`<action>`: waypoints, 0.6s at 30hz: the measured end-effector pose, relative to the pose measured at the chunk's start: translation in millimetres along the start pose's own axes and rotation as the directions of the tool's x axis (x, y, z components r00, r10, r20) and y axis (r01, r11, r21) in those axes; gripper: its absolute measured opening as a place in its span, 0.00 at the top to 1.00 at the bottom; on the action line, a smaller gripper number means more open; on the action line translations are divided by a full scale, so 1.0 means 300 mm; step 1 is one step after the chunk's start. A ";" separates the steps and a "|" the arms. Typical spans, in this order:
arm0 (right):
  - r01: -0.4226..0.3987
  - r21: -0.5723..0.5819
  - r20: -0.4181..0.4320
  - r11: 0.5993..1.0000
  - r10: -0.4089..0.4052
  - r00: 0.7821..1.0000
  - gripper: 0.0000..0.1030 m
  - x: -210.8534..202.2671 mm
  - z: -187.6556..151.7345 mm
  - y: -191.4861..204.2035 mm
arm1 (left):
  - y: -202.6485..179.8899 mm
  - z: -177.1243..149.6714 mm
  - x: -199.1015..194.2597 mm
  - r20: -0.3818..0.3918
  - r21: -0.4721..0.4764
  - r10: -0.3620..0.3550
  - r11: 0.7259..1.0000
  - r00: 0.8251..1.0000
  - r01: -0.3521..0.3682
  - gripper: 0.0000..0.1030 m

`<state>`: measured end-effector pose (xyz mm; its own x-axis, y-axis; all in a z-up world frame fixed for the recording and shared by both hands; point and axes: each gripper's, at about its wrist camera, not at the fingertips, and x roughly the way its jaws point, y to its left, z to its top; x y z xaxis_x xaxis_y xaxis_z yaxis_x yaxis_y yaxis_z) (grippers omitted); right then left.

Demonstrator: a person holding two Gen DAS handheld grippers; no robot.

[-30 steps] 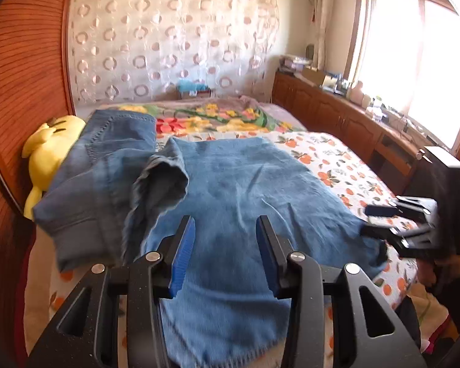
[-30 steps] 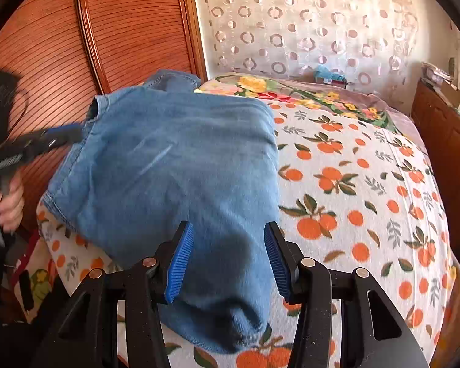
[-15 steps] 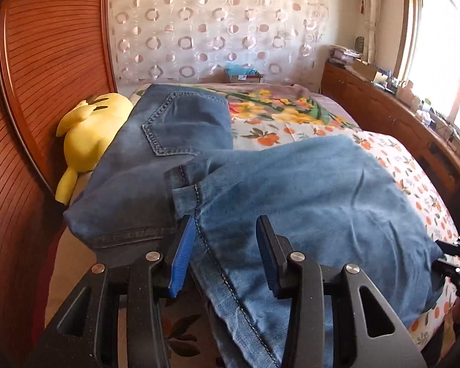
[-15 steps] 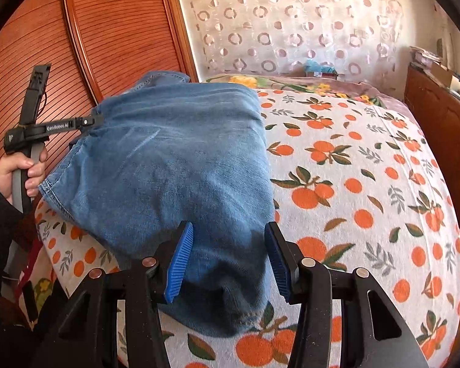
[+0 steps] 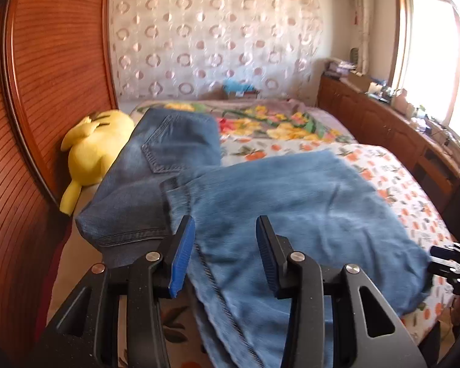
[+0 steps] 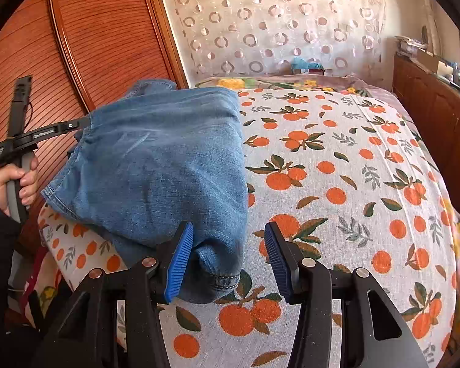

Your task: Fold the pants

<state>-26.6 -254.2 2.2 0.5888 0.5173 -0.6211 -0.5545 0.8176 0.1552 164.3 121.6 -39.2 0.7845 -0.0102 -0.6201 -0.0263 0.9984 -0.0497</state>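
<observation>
Blue denim pants (image 5: 285,202) lie on the bed, the legs folded over the seat part with its back pocket (image 5: 168,150). My left gripper (image 5: 224,260) hovers open just above the hem side of the folded legs, cloth below its blue pads but not pinched. In the right wrist view the pants (image 6: 162,159) form a thick fold. My right gripper (image 6: 228,260) is open around the rounded fold end (image 6: 217,270), pads not pressing. The left gripper's fingers (image 6: 64,127) reach the far denim edge, held by a hand (image 6: 15,181).
The bed sheet (image 6: 337,184) has an orange-fruit print. A yellow plush toy (image 5: 92,150) lies by the wooden headboard (image 5: 46,92). A wooden cabinet (image 5: 383,128) with clutter runs under the window on the right. A patterned curtain (image 5: 214,46) hangs behind.
The left view has swung toward the headboard, and the curled-up leg end now lies flat. The right gripper has come lower and closer, so the fold end now sits between its fingers.
</observation>
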 end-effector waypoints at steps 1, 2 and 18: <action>-0.003 0.001 0.001 1.000 0.003 1.000 0.51 -0.002 0.000 0.001 | -0.017 -0.002 -0.020 0.010 0.006 -0.010 1.000 1.000 0.010 0.59; -0.006 0.002 0.003 1.000 0.006 1.000 0.51 -0.004 0.000 0.002 | -0.032 -0.003 -0.034 0.017 0.010 -0.021 1.000 1.000 0.021 0.59; 0.009 0.017 0.007 1.000 -0.009 1.000 0.51 0.062 0.058 0.034 | -0.193 -0.146 0.004 -0.094 0.074 -0.096 0.992 0.991 0.104 0.59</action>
<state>-11.2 -231.7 5.6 0.5983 0.5113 -0.6169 -0.5391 0.8265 0.1623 139.7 61.4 -71.4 0.7215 -0.1116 -0.6834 0.1007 0.9933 -0.0559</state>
